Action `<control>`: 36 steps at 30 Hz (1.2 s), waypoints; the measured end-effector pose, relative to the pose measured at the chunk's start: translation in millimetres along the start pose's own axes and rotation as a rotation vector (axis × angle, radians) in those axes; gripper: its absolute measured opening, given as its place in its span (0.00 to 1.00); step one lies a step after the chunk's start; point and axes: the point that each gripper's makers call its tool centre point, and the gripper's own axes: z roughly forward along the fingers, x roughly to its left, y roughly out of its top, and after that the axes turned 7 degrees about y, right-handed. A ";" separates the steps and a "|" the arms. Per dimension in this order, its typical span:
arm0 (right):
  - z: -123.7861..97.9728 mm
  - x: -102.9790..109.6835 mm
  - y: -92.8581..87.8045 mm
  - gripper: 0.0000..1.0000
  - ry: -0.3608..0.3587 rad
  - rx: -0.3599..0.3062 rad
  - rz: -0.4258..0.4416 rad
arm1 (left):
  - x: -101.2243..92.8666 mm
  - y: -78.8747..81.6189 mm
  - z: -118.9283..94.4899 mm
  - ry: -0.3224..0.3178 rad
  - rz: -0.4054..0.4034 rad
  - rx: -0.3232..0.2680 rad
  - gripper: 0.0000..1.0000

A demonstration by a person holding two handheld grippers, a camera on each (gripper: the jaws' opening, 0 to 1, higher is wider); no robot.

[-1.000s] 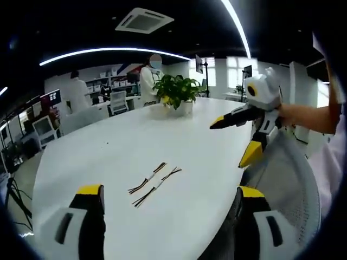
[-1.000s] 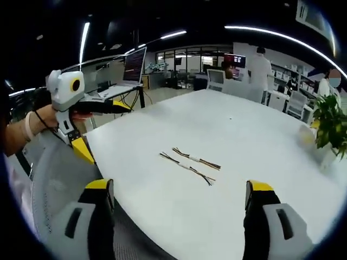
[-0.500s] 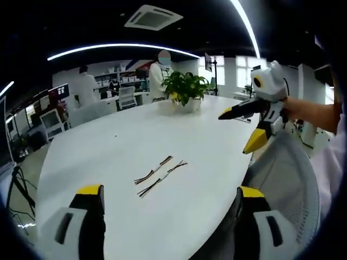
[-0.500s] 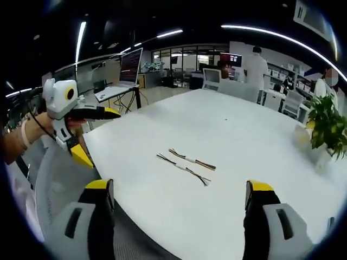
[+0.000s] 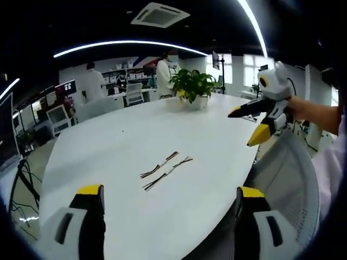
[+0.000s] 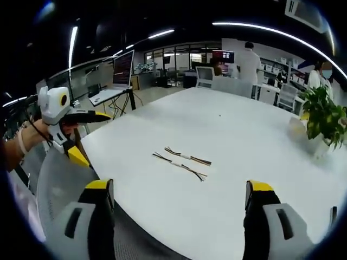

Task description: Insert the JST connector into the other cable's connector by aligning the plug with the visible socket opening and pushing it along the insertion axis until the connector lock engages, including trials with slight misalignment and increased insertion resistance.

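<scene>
While both views show cables [image 5: 165, 169], laptop [image 6: 120, 73] appears rightward.

Left gripper view: camera sits behind the left gripper [image 5: 168, 216], raised above the near edge of the white tabletop [image 5: 135, 141], facing across it toward a potted plant [image 5: 194, 86] at the far end. The right gripper [image 5: 252, 125] enters at upper right, held over a mesh chair back [image 5: 282, 179].

Right gripper view: camera sits behind the right gripper [image 6: 179, 216], also above the near edge, facing across the tabletop [image 6: 227, 130] at a different angle; plant [image 6: 325, 116] lies at far right, left gripper [image 6: 87, 135] at left.

Both views stand well back from the two cables [image 5: 165, 169] [image 6: 181, 162], which lie mid-tabletop. Shared: tabletop, cables, plant, chair.
</scene>
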 end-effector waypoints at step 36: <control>0.5 9.4 -18.6 0.95 0.006 -0.027 -0.004 | -3.6 -24.9 -3.1 0.056 -0.038 0.108 0.95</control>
